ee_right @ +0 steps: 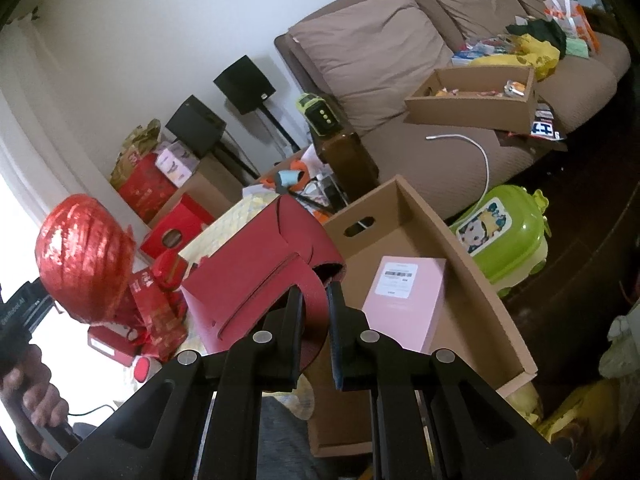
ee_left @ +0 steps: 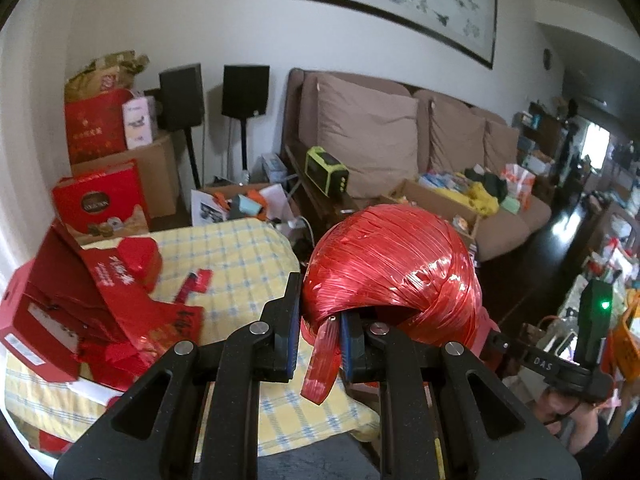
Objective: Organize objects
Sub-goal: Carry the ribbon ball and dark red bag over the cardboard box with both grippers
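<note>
Left wrist view shows the left gripper (ee_left: 318,328) with its black jaws closed on a loose strip of a big round ball of shiny red plastic twine (ee_left: 390,264); the ball is ribbed with wound bands, glossy, and bulges up and to the right of the fingers, held in the air above the edge of a table spread with a soft yellow-and-blue checked cloth (ee_left: 244,256). On the cloth's left side lies a heap of red cardboard gift boxes (ee_left: 72,320), flaps open and creased; the middle and near edge of the cloth are bare.

Seen from the right wrist, the right gripper (ee_right: 316,312) is clamped on the curved lip of a dark red, matt cardboard piece with cut slots (ee_right: 256,264), which slants up and left from the jaws. Just to its right sits one open brown corrugated carton with an oval hand hole (ee_right: 472,280); inside it lies one smooth pink rectangular box with a white label (ee_right: 408,300), and much of the carton floor beside it is free. A second, shallower brown cardboard tray (ee_right: 472,100) rests on the three-cushion brown fabric sofa (ee_right: 360,40). Two black boxy speakers on thin stands (ee_right: 244,84) stand by the wall. One glossy green plastic child's stool (ee_right: 508,232) sits on the dark floor beyond the carton's far wall. A hand (ee_right: 32,404) grips the other tool's handle at the left edge.
</note>
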Demonstrator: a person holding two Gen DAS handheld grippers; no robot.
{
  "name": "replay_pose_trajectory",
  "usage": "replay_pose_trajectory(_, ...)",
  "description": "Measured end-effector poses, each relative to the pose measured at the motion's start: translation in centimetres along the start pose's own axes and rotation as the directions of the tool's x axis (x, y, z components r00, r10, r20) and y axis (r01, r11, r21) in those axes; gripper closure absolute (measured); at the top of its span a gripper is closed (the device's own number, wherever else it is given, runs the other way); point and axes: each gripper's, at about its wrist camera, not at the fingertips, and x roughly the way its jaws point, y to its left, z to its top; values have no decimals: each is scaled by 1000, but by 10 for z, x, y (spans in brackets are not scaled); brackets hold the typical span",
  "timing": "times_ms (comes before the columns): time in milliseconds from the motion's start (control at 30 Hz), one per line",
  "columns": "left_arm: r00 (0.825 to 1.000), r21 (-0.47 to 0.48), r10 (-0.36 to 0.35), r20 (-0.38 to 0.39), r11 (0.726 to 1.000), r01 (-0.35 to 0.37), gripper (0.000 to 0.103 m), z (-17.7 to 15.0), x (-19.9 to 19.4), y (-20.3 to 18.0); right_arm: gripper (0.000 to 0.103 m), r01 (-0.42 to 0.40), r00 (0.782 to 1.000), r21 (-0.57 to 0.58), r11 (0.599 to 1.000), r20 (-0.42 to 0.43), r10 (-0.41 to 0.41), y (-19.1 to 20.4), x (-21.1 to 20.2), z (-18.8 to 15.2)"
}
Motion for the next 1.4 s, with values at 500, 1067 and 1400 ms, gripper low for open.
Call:
replay_pose_trajectory(500,989,9,-24,-148,1000,26,88,-25,70,-25,93,82,996,77,994,-35,-79,-39,17,-8)
replay_pose_trajectory(1067,959,92,-61,-278,992,90,88,-77,106,-81,93,208,975,153,966,-113,-192,-84,41,-28)
replay_pose_trajectory(1400,941,110,-68,-332,988,110,88,-106,114,-103,93,237,969,170,957,-118,-219,-90,41,-29)
